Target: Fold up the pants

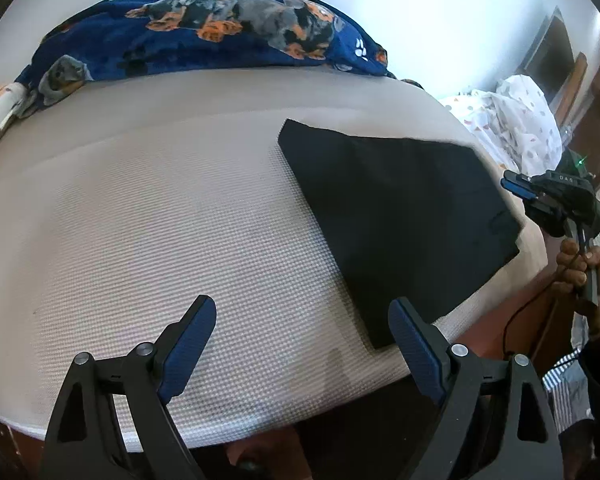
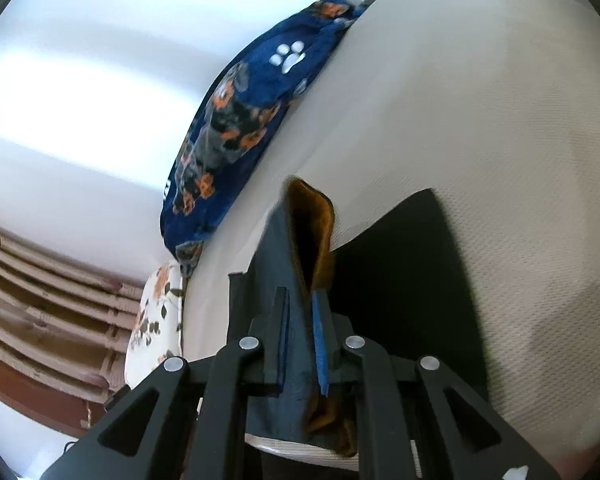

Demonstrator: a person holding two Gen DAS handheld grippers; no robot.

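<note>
black pants [image 1: 400,216], folded, on bed [image 1: 160,208] at 3 o'clock. left tongs [image 1: 302,340] wide, empty. right tongs [image 2: 302,344] clamped on pants edge.

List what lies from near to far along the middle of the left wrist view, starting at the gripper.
left gripper, jaws apart → bare textured mattress → dark folded pants, offset to the right → dog-print blue blanket along the far edge → pale wall.
</note>
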